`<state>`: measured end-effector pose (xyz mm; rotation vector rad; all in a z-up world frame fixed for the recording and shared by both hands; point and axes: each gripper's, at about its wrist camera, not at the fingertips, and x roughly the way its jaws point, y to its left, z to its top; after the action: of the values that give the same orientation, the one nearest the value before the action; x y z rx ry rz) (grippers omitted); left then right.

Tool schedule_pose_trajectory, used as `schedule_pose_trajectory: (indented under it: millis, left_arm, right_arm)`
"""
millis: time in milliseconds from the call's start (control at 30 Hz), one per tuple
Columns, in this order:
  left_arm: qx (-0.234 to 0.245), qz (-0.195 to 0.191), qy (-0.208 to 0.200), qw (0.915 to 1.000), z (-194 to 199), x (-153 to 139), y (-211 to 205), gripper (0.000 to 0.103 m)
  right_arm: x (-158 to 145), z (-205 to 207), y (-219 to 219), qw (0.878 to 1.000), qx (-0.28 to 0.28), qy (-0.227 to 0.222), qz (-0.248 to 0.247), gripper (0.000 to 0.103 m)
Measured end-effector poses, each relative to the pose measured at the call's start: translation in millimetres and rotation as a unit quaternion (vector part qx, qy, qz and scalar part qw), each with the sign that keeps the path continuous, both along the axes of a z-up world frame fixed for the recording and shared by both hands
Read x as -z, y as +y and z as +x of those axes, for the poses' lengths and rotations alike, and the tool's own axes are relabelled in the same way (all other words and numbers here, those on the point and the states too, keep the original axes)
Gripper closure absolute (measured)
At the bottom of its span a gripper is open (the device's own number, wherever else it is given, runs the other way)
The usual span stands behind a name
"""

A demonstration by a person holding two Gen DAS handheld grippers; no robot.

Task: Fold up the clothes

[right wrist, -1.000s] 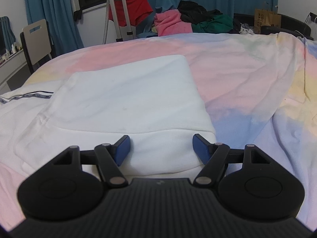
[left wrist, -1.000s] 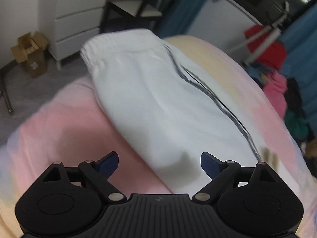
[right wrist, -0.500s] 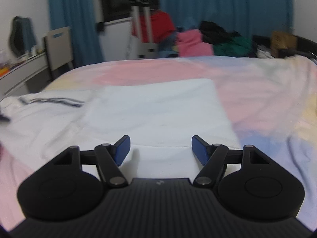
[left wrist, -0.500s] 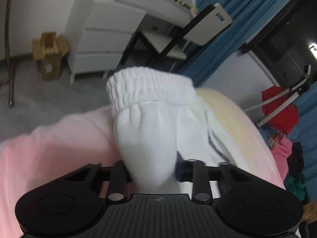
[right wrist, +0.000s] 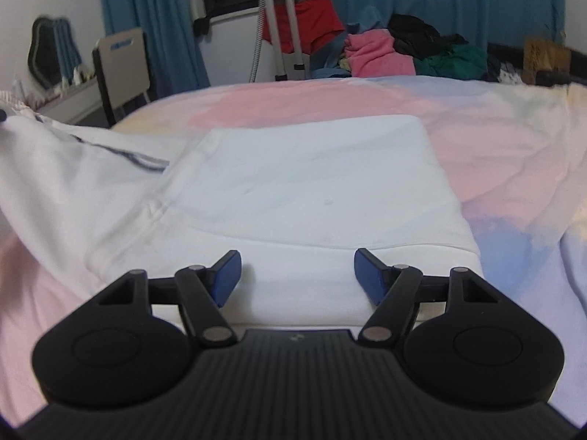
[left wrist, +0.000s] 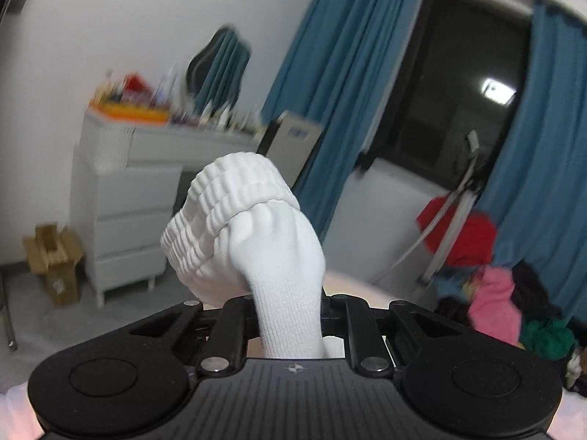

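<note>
White sweatpants with a dark side stripe lie on the pastel bed. My left gripper (left wrist: 288, 311) is shut on the pants' leg end; the ribbed cuff (left wrist: 234, 198) stands bunched above the jaws, lifted off the bed. In the right wrist view the folded part of the white pants (right wrist: 304, 190) lies flat, and the lifted leg (right wrist: 55, 168) rises to the left. My right gripper (right wrist: 297, 275) is open and empty, low over the near edge of the folded part.
The bed sheet (right wrist: 495, 154) is pink, yellow and blue. A pile of clothes (right wrist: 403, 55) and a tripod stand (right wrist: 279, 36) are beyond the bed. A white dresser (left wrist: 128, 201), chair (left wrist: 290, 146) and cardboard box (left wrist: 51, 260) stand on the left.
My left gripper closed on the pant leg near the cuff and lifted it up off the bed. The right gripper stayed open, shifting slightly.
</note>
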<state>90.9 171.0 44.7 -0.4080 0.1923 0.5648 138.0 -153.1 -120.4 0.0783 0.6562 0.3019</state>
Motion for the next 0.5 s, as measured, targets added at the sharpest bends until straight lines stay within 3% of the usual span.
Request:
schedule_pose_trajectory:
  millis: [133, 233, 433, 500]
  left_arm:
    - [0.010, 0.045, -0.036, 0.9983, 10, -38, -59, 0.087]
    - [0.040, 0.083, -0.059, 0.9940, 25, -51, -121, 0.087]
    - [0.117, 0.139, -0.074, 0.9806, 56, -34, -250, 0.087]
    - [0.148, 0.163, -0.065, 0.9733, 64, -15, -293, 0.087]
  right_arm:
    - [-7, 3, -16, 0.999, 0.021, 0.005, 0.029, 0.033]
    - [-12, 6, -28, 0.998, 0.037, 0.005, 0.043, 0.033]
    - [-19, 13, -67, 0.993, 0.108, 0.011, 0.056, 0.033]
    - [-16, 13, -87, 0.987, 0.128, 0.016, 0.093, 0.033]
